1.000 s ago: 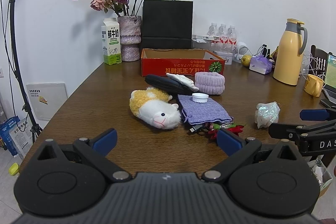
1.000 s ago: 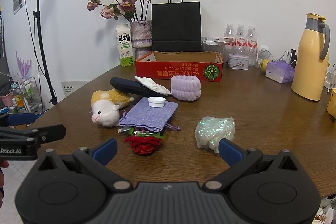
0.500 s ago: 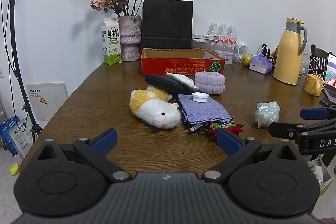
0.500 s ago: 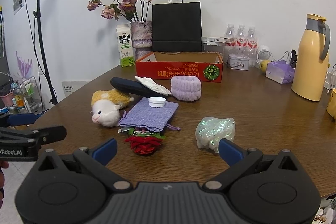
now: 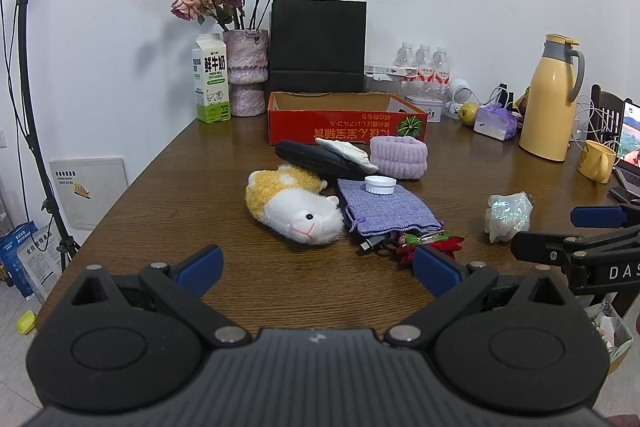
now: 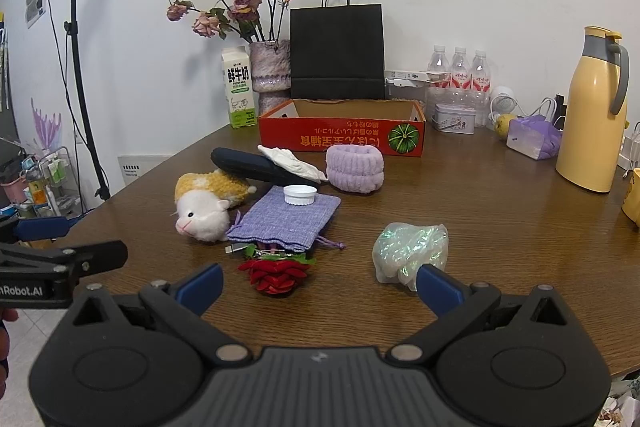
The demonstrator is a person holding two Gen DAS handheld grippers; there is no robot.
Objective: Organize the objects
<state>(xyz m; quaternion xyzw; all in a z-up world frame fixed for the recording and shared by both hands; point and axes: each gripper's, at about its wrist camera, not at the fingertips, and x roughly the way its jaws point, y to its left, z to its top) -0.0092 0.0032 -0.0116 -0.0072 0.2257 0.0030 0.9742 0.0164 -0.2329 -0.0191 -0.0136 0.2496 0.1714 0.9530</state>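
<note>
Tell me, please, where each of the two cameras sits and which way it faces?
Left wrist: on the left claw, low at the table's near edge, facing the plush hamster; its own open blue fingers show, and the right claw's at right.
Right wrist: on the right claw, facing the red fabric flower; open fingers, the left claw at left.
Shared: purple drawstring pouch, red cardboard box.

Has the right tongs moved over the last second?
No. From the left wrist view, the right tongs hover open in the same spot beside the iridescent bag, near the table edge.
</note>
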